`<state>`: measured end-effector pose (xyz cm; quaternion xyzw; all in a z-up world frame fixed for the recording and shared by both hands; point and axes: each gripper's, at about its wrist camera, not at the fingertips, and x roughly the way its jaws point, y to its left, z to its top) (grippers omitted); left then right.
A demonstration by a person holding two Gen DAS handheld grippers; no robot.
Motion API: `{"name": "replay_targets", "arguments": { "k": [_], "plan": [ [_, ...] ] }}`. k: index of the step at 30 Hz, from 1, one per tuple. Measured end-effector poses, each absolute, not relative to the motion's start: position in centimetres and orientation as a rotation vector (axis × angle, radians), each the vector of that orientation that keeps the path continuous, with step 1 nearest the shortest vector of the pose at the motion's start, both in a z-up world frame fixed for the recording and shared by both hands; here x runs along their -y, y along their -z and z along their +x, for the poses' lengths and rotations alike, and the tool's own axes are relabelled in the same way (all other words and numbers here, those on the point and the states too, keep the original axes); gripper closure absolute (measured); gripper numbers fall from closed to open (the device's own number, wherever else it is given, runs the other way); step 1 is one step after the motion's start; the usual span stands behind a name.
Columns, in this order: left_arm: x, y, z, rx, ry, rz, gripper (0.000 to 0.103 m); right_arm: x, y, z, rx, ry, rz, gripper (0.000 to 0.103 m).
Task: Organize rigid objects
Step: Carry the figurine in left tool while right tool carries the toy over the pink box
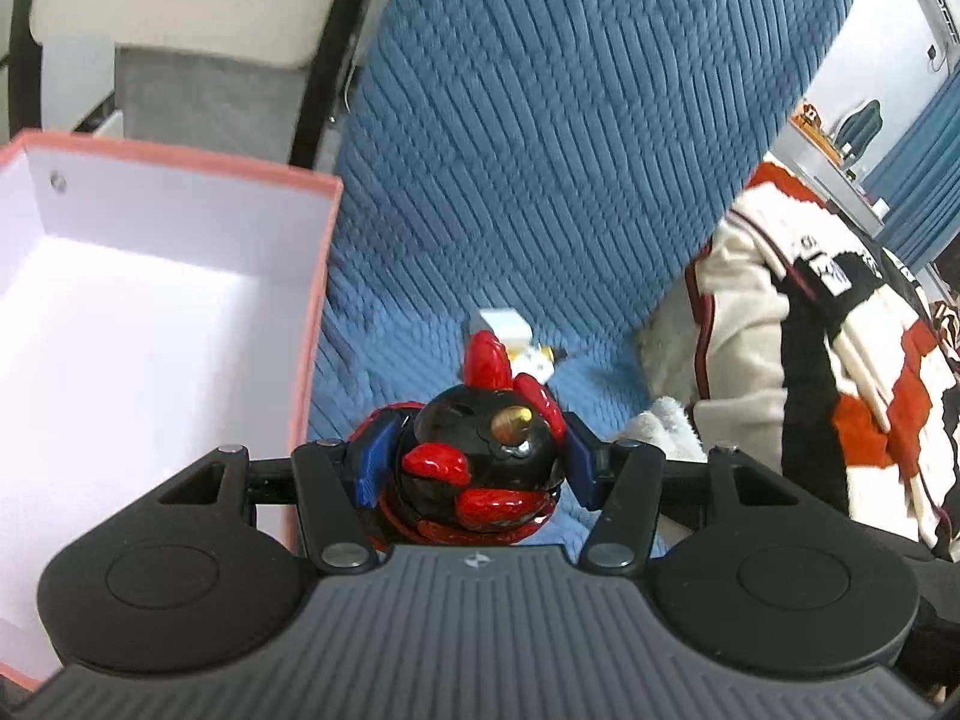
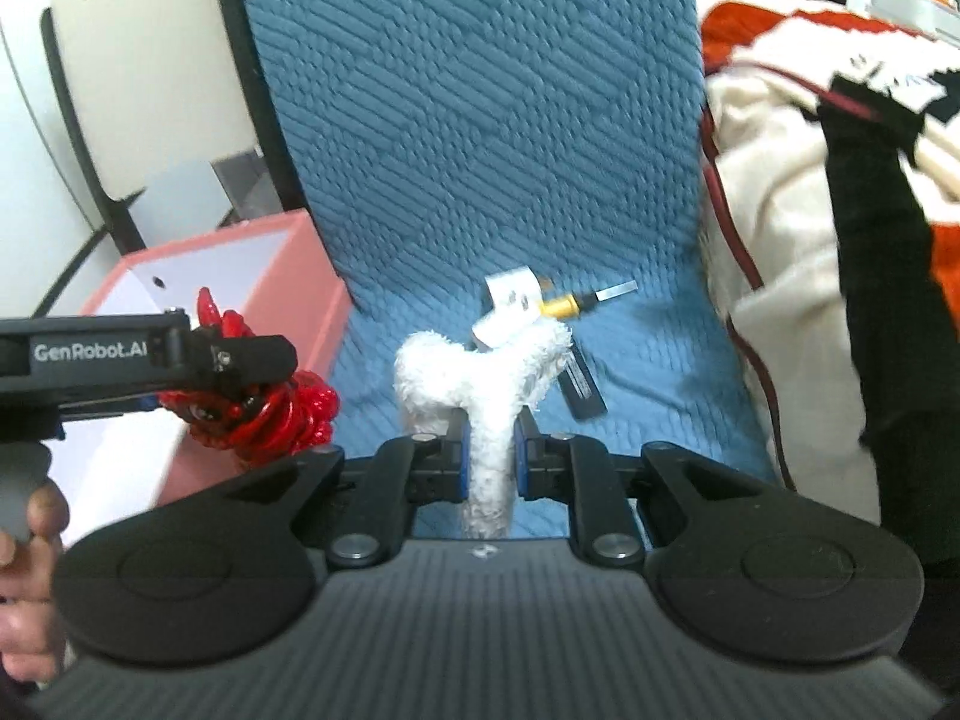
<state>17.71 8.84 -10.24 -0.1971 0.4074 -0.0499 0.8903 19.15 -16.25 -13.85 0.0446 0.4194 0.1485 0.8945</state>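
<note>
A blue ribbed cushion [image 1: 540, 150] covers the seat, with a pink box [image 1: 312, 300] at its left and a red, white and black garment [image 1: 810, 360] at its right. The left gripper [image 1: 474, 462] clamps a black-and-red figurine [image 1: 480, 468] beside the box, while the right gripper [image 2: 489, 459] pinches a white fluffy toy [image 2: 480, 384]; farther off lie a white clip [image 2: 510, 300] and a yellow-handled tool [image 2: 576, 303].

Blue corduroy seat [image 2: 630, 354] with pink box [image 1: 312, 324], jacket [image 2: 780, 252], small tools [image 2: 564, 306].

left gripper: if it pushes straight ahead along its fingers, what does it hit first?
Probably the small white-and-yellow object lying on the blue seat cushion, dead ahead of the left gripper and its red-black figurine; depth is unclear.
</note>
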Motion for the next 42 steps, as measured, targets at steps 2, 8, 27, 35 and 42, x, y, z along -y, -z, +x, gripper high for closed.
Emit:
{"name": "replay_targets", "arguments": {
  "k": [2, 8, 27, 35, 42],
  "plan": [
    [-9.6, 9.3, 17.9, -0.836, 0.106, -0.404, 0.04, 15.7, 12.8, 19.2, -0.855, -0.322, 0.089, 0.086],
    [-12.1, 6.5, 17.9, -0.796, 0.081, -0.382, 0.04, 13.5, 9.8, 20.2, -0.816, -0.376, 0.074, 0.086],
    [-25.9, 4.0, 14.6, -0.729, -0.059, -0.444, 0.04, -0.1, 5.3, 19.8, -0.767, -0.572, 0.019, 0.086],
    [-30.4, 9.6, 12.7, -0.813, -0.122, -0.467, 0.04, -4.9, 10.3, 19.1, -0.893, -0.612, -0.036, 0.086],
    [-31.8, 13.6, 12.3, -0.878, -0.172, -0.46, 0.04, -7.6, 15.0, 17.9, -0.998, -0.608, -0.095, 0.086]
  ]
}}
